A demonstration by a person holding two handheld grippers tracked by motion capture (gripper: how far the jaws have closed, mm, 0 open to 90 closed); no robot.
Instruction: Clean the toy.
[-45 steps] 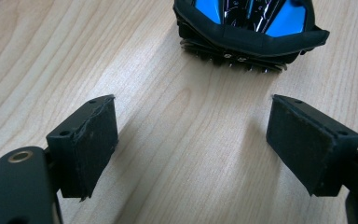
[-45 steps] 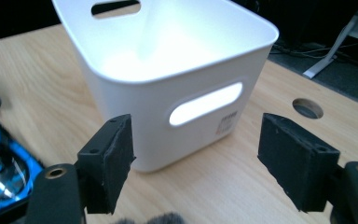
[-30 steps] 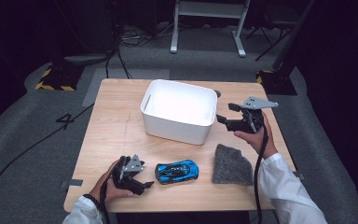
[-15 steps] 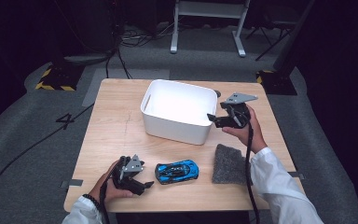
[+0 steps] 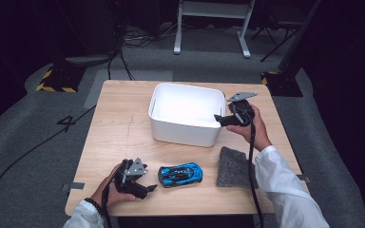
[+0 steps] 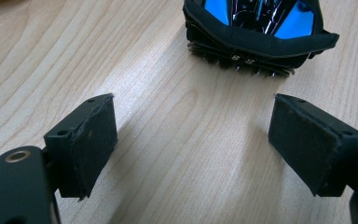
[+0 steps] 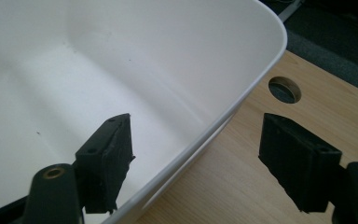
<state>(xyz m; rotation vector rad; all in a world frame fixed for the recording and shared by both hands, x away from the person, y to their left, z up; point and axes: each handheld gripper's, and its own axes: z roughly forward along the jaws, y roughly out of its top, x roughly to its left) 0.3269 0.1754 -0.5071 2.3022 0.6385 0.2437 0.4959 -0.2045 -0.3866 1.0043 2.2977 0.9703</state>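
Observation:
A white plastic bin [image 5: 185,114] stands at the middle of the wooden table [image 5: 119,123]. My right gripper [image 5: 218,118] is at the bin's right wall, open. In the right gripper view the rim [image 7: 242,93] runs between the jaws of the right gripper [image 7: 196,158], one jaw inside the bin and one outside, with neither pad pressing on it. A blue toy car [image 5: 180,174] lies near the front edge. My left gripper [image 5: 148,186] rests just left of it, open and pointing at it. Seen from the left gripper [image 6: 191,144], the car's end [image 6: 256,37] lies just beyond the pads, untouched.
A grey felt-like pad [image 5: 233,166] lies flat at the front right, below my right forearm. A round cable hole [image 7: 284,89] is cut in the tabletop beside the bin. Beyond the table are grey floor, cables and a white stand [image 5: 209,23].
My right gripper has moved left and a little down, from beside the bin to astride its right rim. The left gripper and the car have stayed put.

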